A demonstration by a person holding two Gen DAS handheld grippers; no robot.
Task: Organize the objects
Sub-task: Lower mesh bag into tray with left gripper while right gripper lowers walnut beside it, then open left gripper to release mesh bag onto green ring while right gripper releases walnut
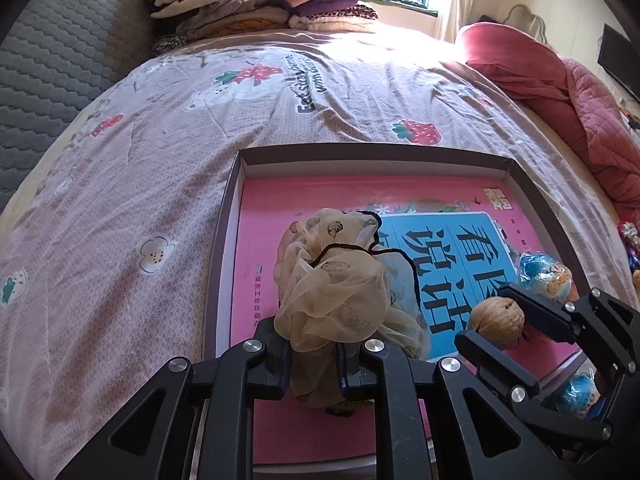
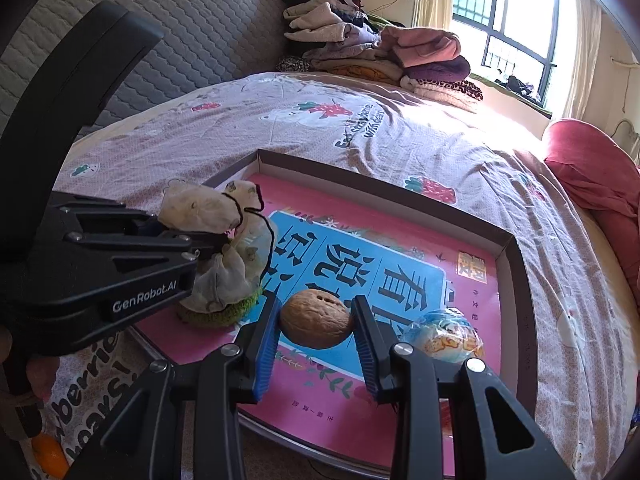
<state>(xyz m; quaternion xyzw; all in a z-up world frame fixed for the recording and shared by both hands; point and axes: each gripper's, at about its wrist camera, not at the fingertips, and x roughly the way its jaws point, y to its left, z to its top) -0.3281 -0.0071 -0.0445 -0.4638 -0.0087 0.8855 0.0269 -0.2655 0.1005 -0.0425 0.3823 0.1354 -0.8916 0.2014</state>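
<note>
Step in hand: carrying two things into the shallow box (image 1: 516, 172) on the bed (image 1: 160, 160); both over the box floor, neither visibly set down yet.
Left tongs (image 1: 314, 354): clenched on a sheer cream scrunchie (image 1: 336, 280) with dark edging; fabric bunched between the pads and spilling above and below them.
Right tongs (image 2: 316, 332): clenched on a walnut (image 2: 316, 322), one blue ribbed pad on each side of the shell.
Box contents: a pink and blue book (image 2: 360, 272) covering nearly the whole floor; a wrapped blue and orange candy (image 2: 444, 338) lying on the book, just beside the walnut on the right-hand side.
Scrunchie position: over the left part of the book, near the front edge; a green knitted piece (image 2: 216, 314) under it in the right wrist view, hard to tell whether part of the scrunchie or a separate thing.
Walnut position: over the middle of the book's blue panel; contact with the book not clear from either view.
Outside the box: a second wrapped candy (image 1: 576, 394) beyond the near wall; an orange fruit (image 2: 50, 458) at the bed's near corner.
Next move, as a judgement: lowering until each thing rests on the book, then releasing; walnut likely to roll on the glossy cover, so a gentle release close to the candy or a wall advisable; scrunchie soft, apt to cling to a pad, so a clean lift away needed.
</note>
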